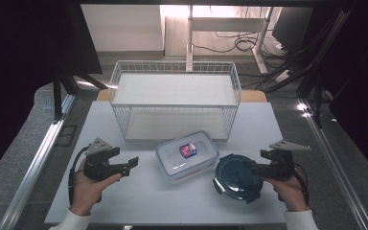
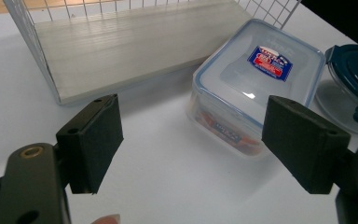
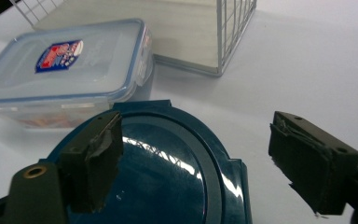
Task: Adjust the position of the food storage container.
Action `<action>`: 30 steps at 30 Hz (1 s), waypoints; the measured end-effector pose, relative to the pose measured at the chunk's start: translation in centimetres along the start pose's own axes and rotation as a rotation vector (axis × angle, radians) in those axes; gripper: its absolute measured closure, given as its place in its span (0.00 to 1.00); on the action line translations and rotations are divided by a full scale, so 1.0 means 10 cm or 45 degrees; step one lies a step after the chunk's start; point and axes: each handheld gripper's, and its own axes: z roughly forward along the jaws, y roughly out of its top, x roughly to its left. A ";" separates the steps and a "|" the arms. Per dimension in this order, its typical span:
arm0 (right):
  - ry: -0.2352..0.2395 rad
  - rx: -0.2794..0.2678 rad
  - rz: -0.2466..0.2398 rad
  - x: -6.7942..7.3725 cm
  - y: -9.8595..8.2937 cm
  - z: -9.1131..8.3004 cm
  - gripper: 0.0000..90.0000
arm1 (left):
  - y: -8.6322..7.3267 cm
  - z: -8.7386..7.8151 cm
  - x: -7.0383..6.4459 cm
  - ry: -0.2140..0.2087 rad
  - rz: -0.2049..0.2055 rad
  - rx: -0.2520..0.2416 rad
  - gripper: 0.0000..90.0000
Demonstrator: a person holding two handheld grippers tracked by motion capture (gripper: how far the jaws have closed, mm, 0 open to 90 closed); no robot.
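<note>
A clear rectangular food box (image 1: 187,154) with a blue-rimmed lid and a red-and-blue label lies on the white table (image 1: 143,191), just in front of the wire shelf. To its right sits a round dish with a dark teal lid (image 1: 235,176). My left gripper (image 1: 135,165) is open, its jaws aimed at the box (image 2: 254,84) from the left, a short way off. My right gripper (image 1: 250,166) is open over the right part of the teal lid (image 3: 168,172), one jaw above it; whether it touches is unclear. The box (image 3: 70,70) lies beyond.
A white wire rack (image 1: 175,98) with two wooden shelves stands at the back of the table; its lower shelf (image 2: 130,46) is bare. Metal rails run along both table sides. Desk legs and cables lie on the floor behind.
</note>
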 end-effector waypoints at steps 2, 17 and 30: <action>-0.002 0.013 -0.012 0.01 -0.01 0.02 0.21 | 0.00 0.02 0.00 0.002 0.004 0.008 0.22; 0.031 0.013 0.028 -0.01 -0.02 -0.02 0.23 | -0.04 0.06 -0.01 0.011 0.010 0.074 0.22; 0.034 0.025 0.037 0.00 0.00 -0.02 0.27 | -0.08 0.11 -0.04 0.037 0.052 0.133 0.21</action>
